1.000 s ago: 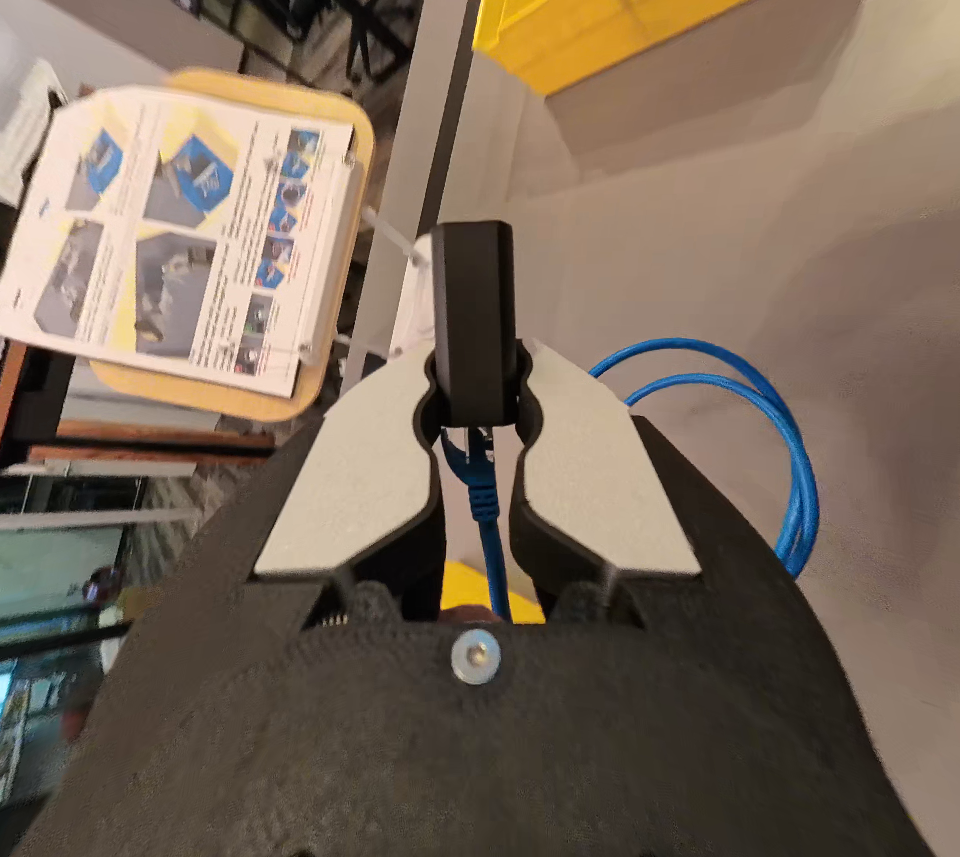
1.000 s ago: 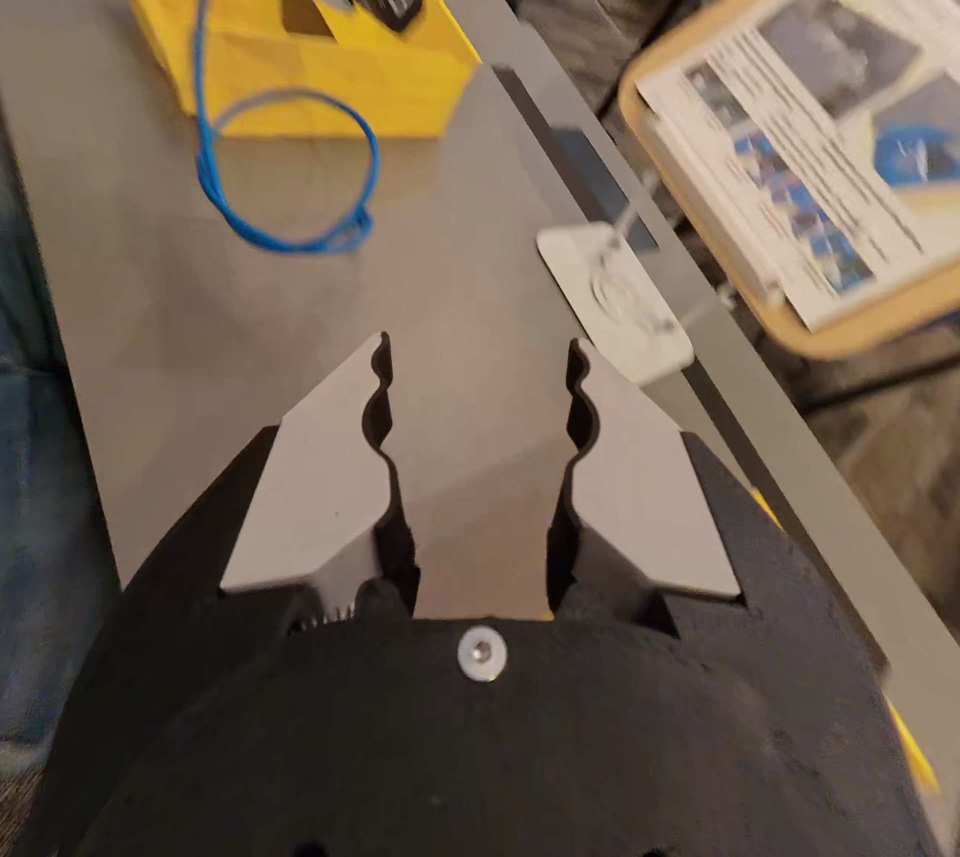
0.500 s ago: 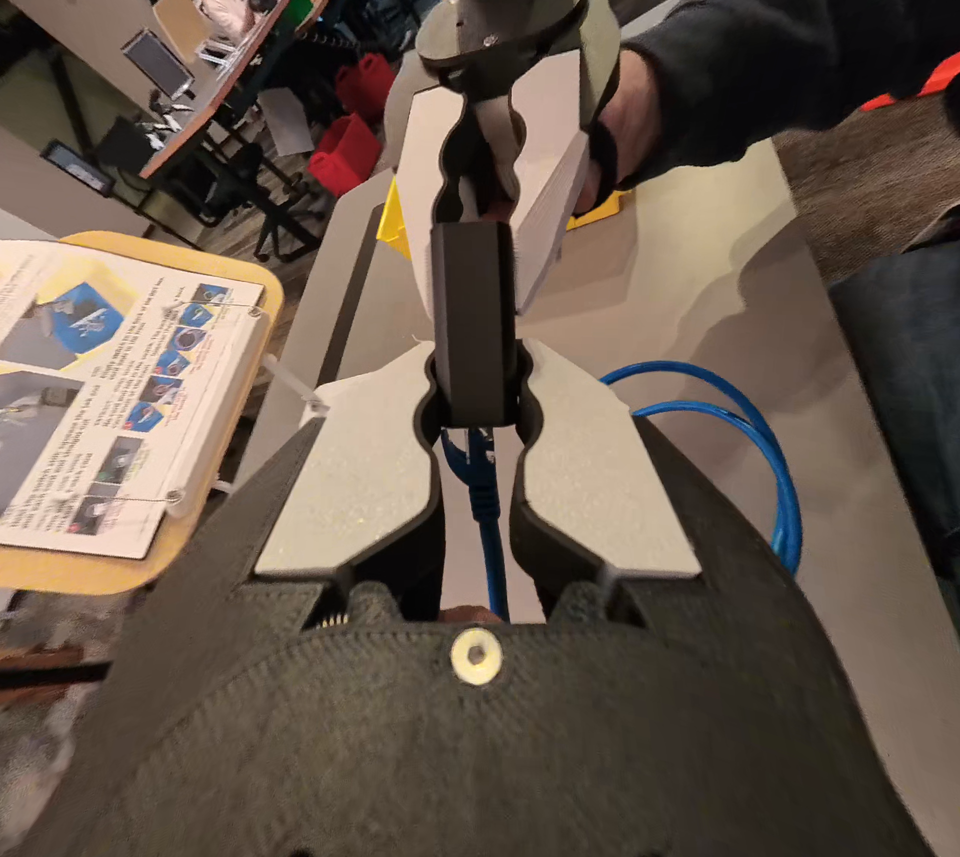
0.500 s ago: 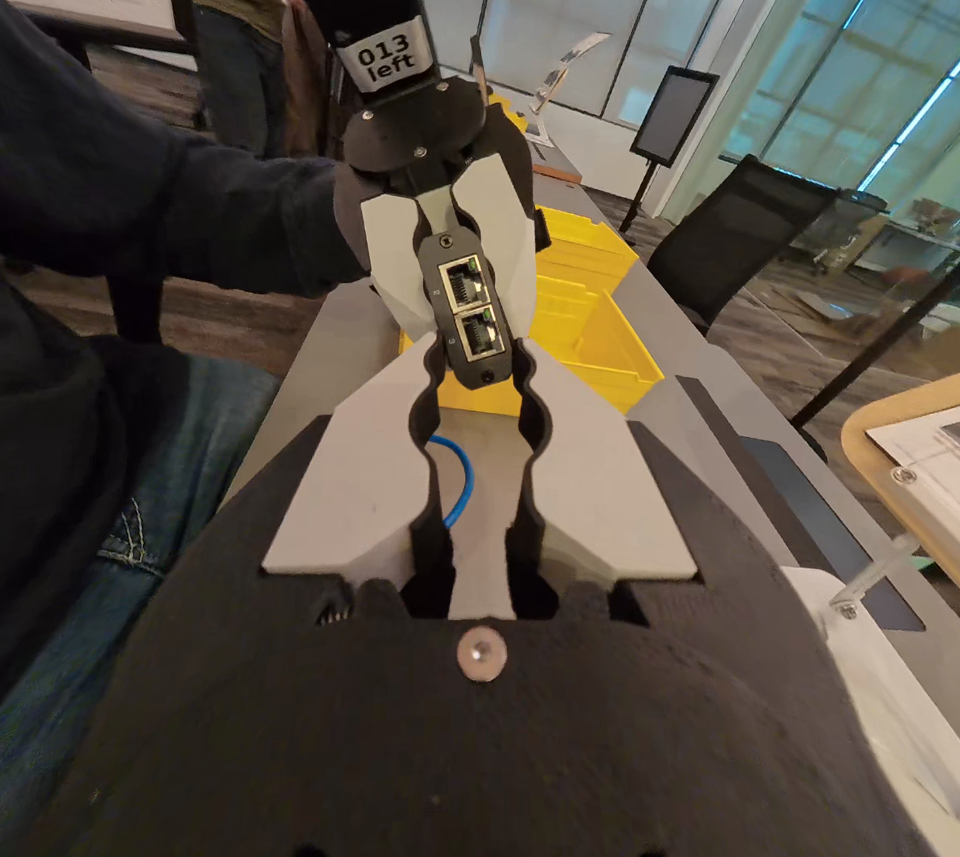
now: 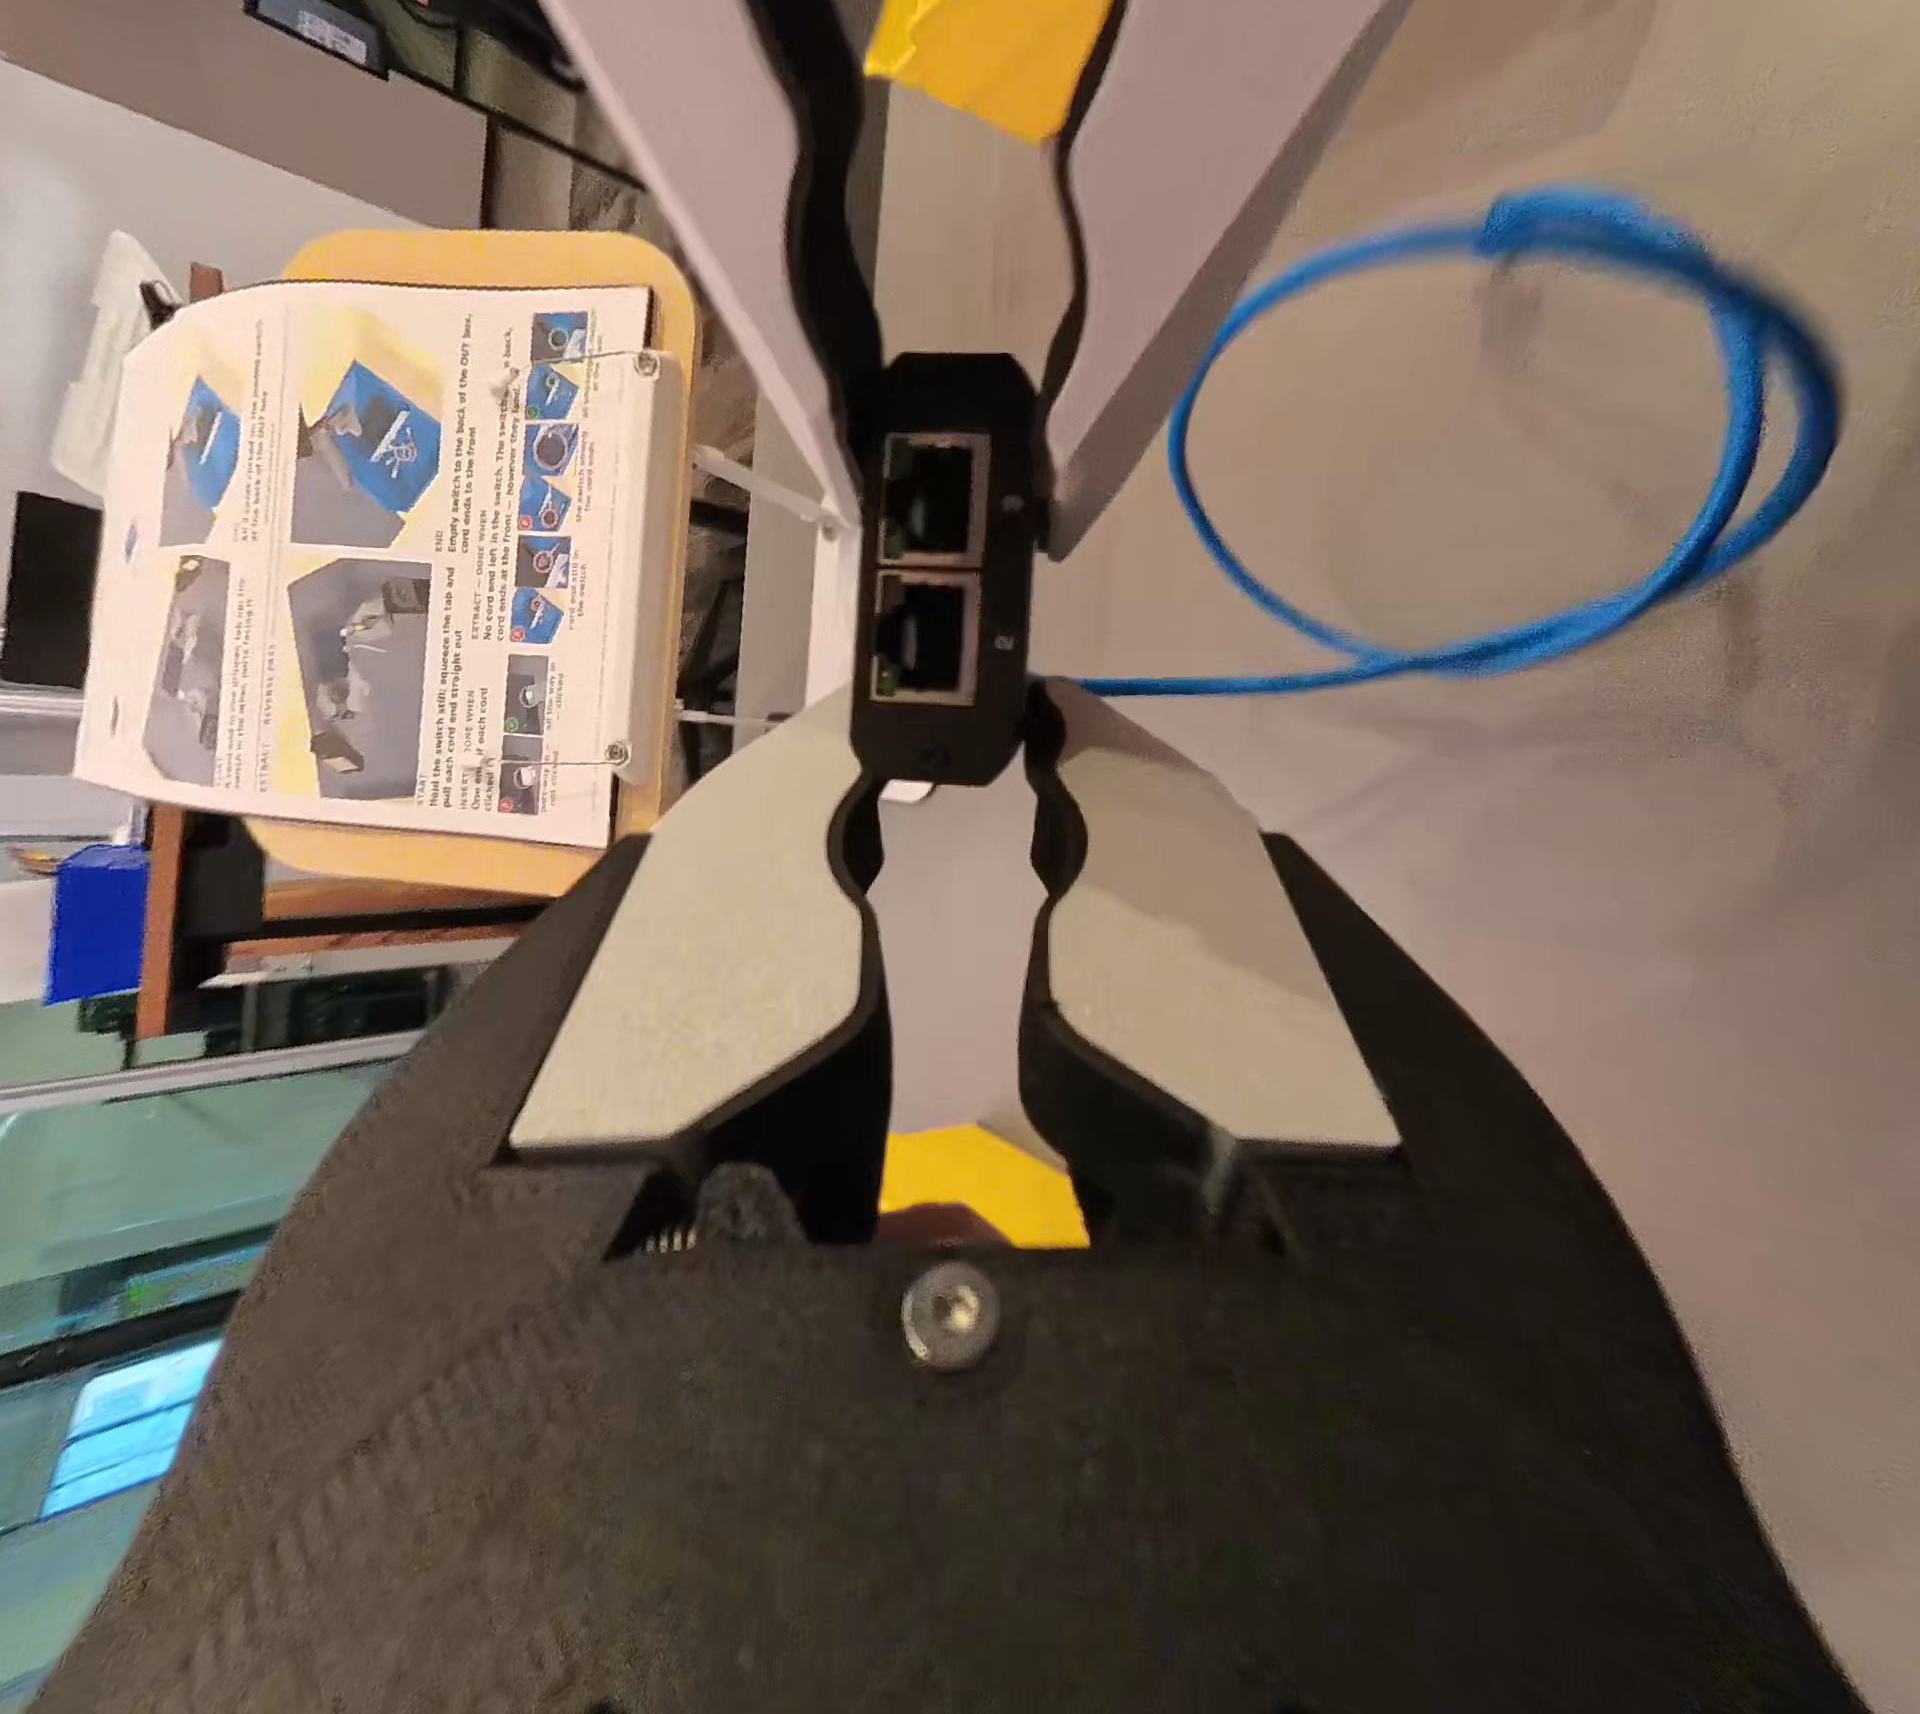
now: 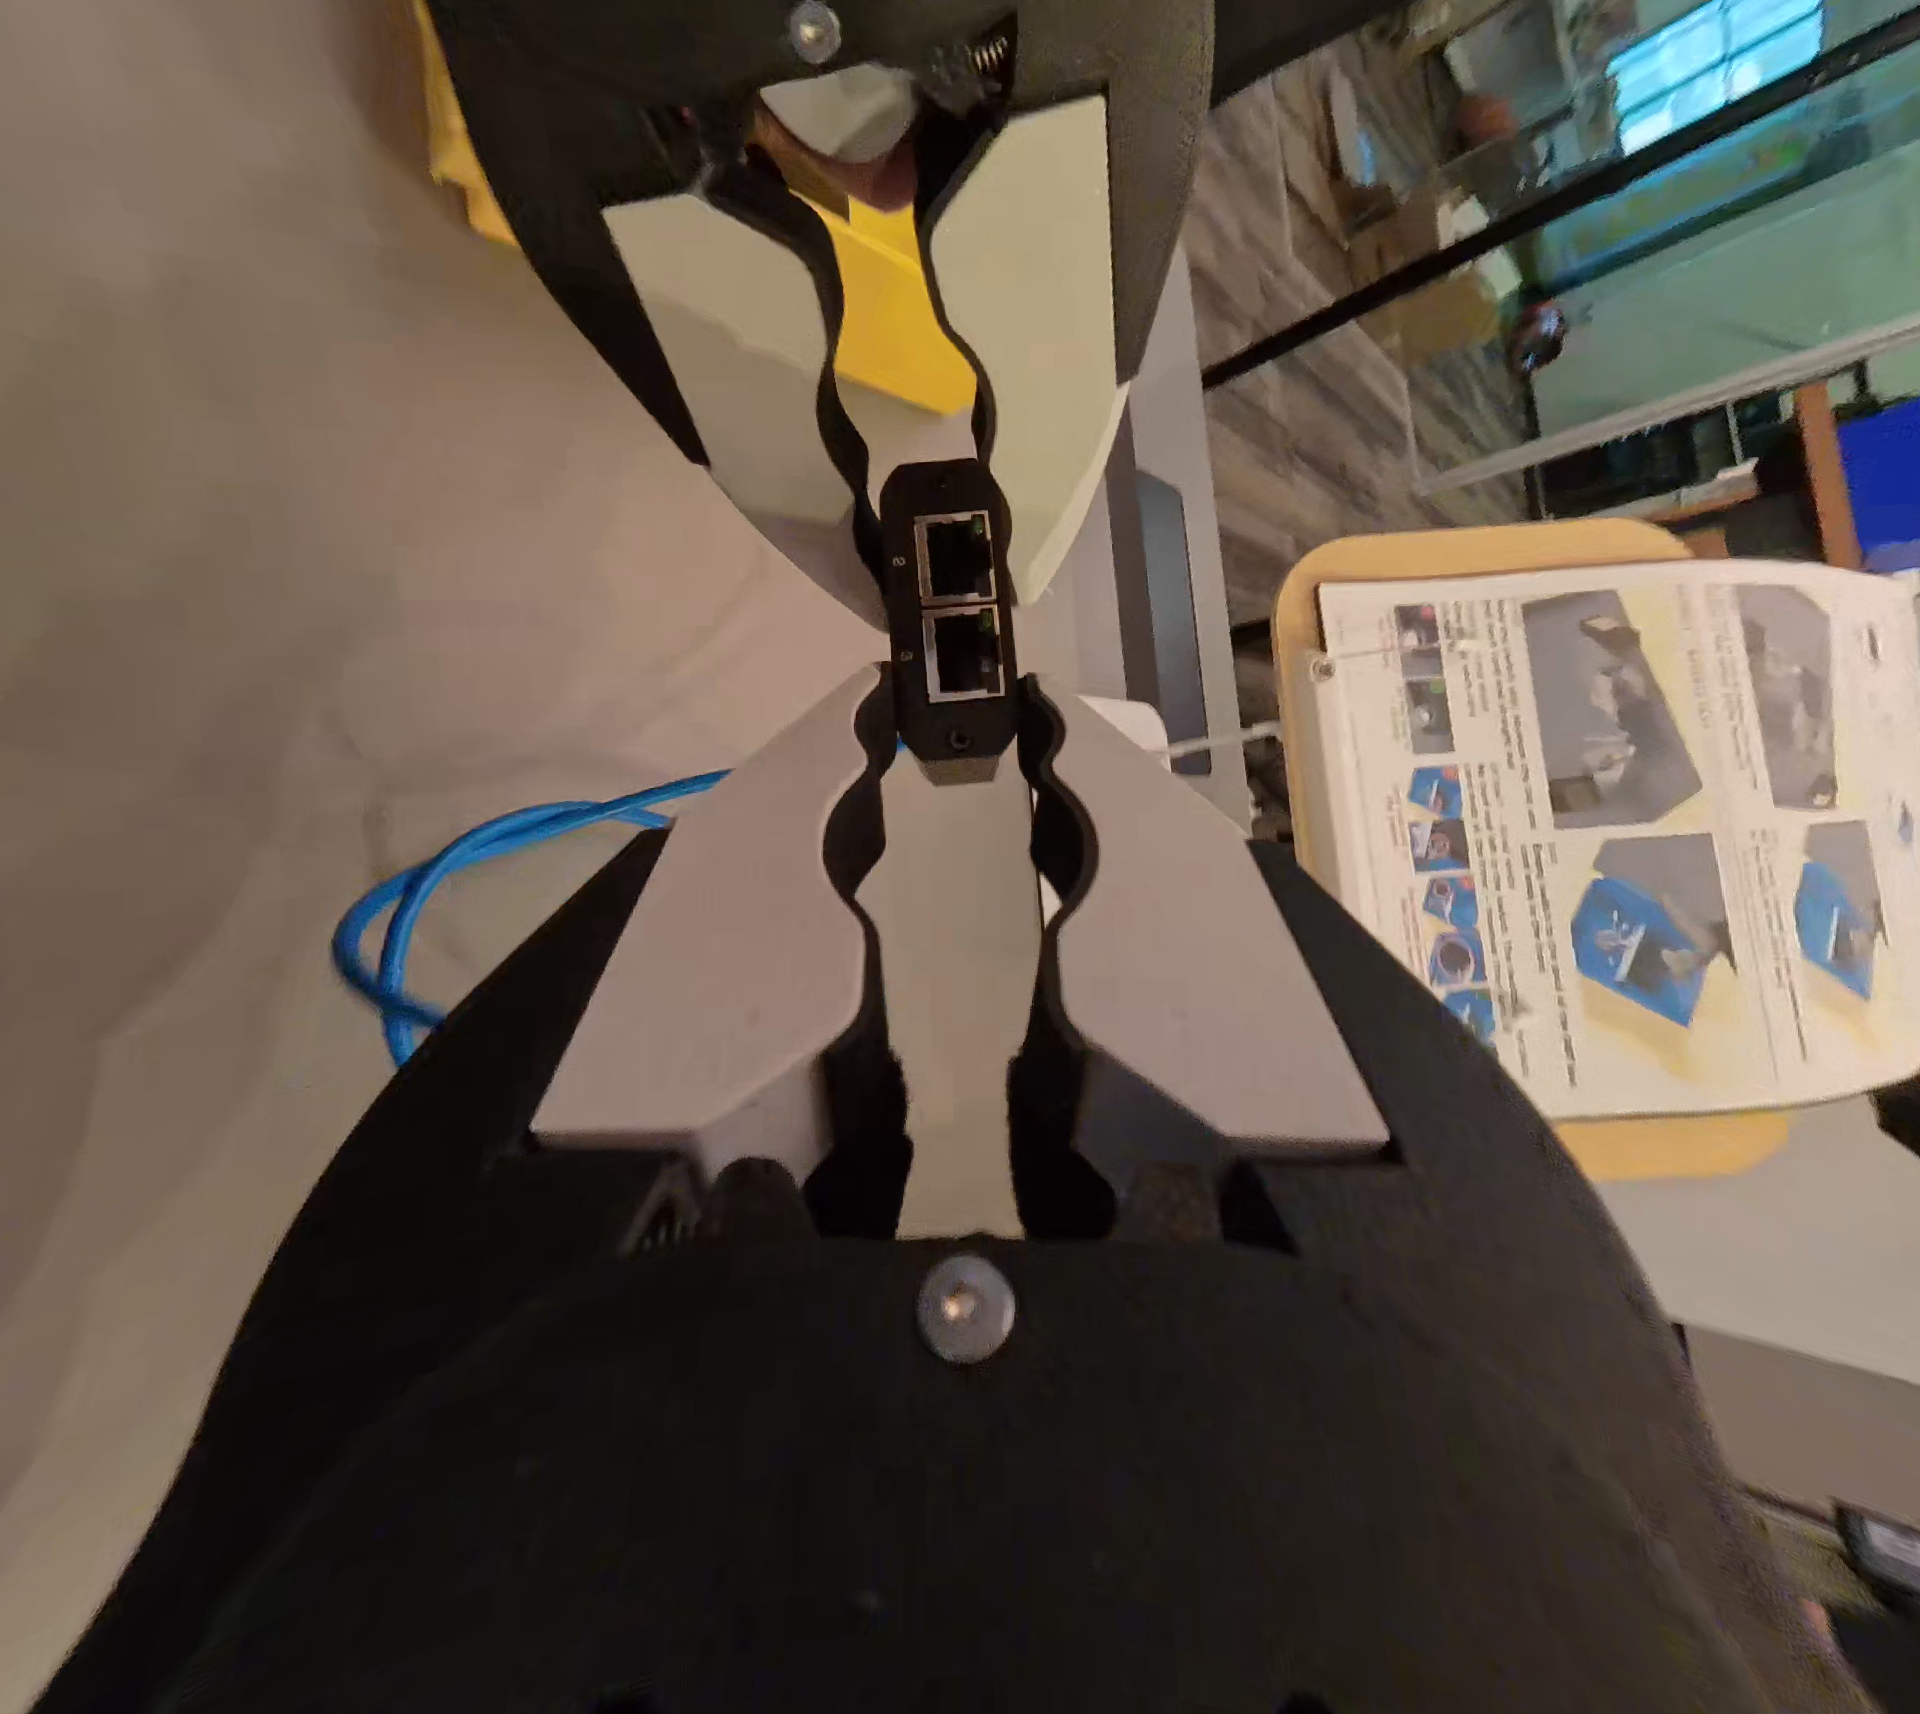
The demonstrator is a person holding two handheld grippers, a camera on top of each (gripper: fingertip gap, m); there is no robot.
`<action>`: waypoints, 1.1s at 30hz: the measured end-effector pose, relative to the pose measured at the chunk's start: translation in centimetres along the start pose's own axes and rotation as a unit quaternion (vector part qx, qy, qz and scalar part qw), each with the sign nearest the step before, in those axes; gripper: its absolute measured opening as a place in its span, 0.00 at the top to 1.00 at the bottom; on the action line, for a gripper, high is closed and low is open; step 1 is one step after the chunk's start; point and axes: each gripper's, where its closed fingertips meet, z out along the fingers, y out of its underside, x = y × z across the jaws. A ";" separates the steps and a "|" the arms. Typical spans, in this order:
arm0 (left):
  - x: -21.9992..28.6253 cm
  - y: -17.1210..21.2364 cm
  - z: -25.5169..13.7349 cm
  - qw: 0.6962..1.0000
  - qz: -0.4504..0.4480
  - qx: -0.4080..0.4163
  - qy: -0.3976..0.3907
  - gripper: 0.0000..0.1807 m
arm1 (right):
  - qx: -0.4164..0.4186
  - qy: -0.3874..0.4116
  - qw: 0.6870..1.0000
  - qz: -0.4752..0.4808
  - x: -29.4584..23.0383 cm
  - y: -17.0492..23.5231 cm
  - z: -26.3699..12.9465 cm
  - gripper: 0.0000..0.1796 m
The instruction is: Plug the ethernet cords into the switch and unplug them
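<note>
A small black switch [image 5: 940, 573] with two empty ports facing the camera is held above the grey table [image 5: 1610, 989]. My left gripper [image 5: 948, 698] is shut on its near end. The right gripper's fingers [image 5: 675, 106] come from above and clamp its far end. In the right wrist view, my right gripper [image 6: 956, 682] is shut on the near end of the switch [image 6: 956, 625], and the left gripper's fingers [image 6: 727, 365] hold the other end. A blue ethernet cord [image 5: 1507, 646] loops over the table and runs behind my left finger. Its end there is hidden. It also shows in the right wrist view [image 6: 499, 843].
A yellow bin [image 5: 997, 2] stands on the table beyond the grippers and also shows in the right wrist view [image 6: 894, 334]. A printed instruction sheet on a wooden board [image 5: 364, 563] stands off the table's side edge. A white stand base [image 6: 1132, 729] sits near that edge. Only a small space, under 4 cm, lies between the two pairs of fingers.
Both grippers have tilted down over the table. The switch has turned so its port face now shows in the left wrist view. The cord's plug no longer shows between my left fingers.
</note>
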 end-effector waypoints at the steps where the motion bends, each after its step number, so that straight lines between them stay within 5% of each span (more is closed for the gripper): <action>1: -0.2 -0.2 -0.3 1.000 -0.011 0.017 0.002 0.87 | 0.027 0.001 1.000 0.011 0.1 -0.5 -0.3 0.88; 9: -1.1 -2.8 -2.4 0.991 -0.043 0.129 0.000 0.87 | 0.104 -0.017 0.990 0.097 0.8 1.2 -0.8 0.77; 14: 0.0 -3.8 -2.7 0.981 -0.061 0.181 0.041 0.87 | 0.163 -0.010 0.985 0.049 0.0 -0.9 -1.8 0.87; 17: 0.3 -3.0 -1.8 0.985 -0.064 0.154 0.053 0.87 | 0.106 -0.011 0.994 0.026 -0.2 -0.1 -1.1 0.88; 20: -0.4 -1.6 -0.8 0.996 -0.032 0.088 0.006 0.71 | 0.023 0.020 0.999 -0.012 0.1 1.3 -0.5 0.88; 27: 0.4 -1.3 0.0 0.998 0.054 0.003 -0.035 0.85 | -0.060 0.043 0.994 -0.076 -0.5 0.8 0.2 0.88; 33: -0.3 -1.2 -0.9 0.997 0.047 0.038 -0.042 0.86 | 0.010 0.020 1.000 -0.001 0.2 0.1 -1.6 0.84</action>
